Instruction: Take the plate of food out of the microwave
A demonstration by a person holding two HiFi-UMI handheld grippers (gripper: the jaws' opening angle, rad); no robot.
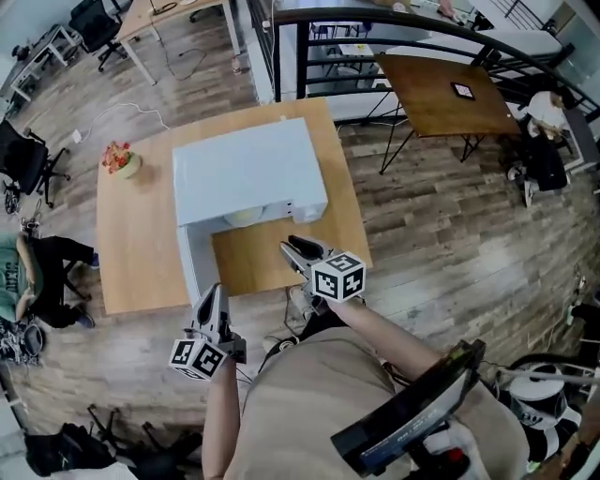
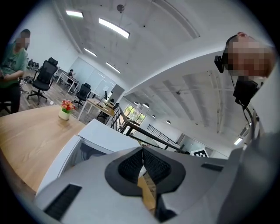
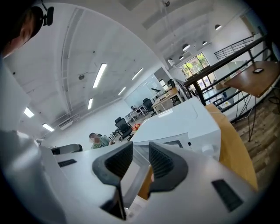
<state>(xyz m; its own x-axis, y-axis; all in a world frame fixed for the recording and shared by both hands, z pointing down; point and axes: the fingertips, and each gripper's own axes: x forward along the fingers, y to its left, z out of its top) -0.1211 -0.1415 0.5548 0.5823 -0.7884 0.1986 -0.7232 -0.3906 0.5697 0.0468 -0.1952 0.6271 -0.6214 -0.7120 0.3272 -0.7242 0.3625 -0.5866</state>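
Observation:
A white microwave [image 1: 248,169] stands on a wooden table [image 1: 141,244], its door [image 1: 194,267] swung open to the left. Inside the opening a pale plate [image 1: 246,217] shows only as a sliver; any food on it is hidden. My left gripper [image 1: 213,292] hangs by the door's free end, its jaws shut on nothing [image 2: 142,153]. My right gripper [image 1: 294,247] hovers over the table in front of the opening, a short way from the plate. Its jaws [image 3: 141,153] stand a little apart with nothing between them. The microwave [image 3: 183,122] lies beyond them.
A small pot of flowers [image 1: 120,161] sits at the table's far left corner. A darker wooden table [image 1: 441,89] and a black railing [image 1: 375,23] stand behind. A seated person [image 1: 19,272] and office chairs are to the left.

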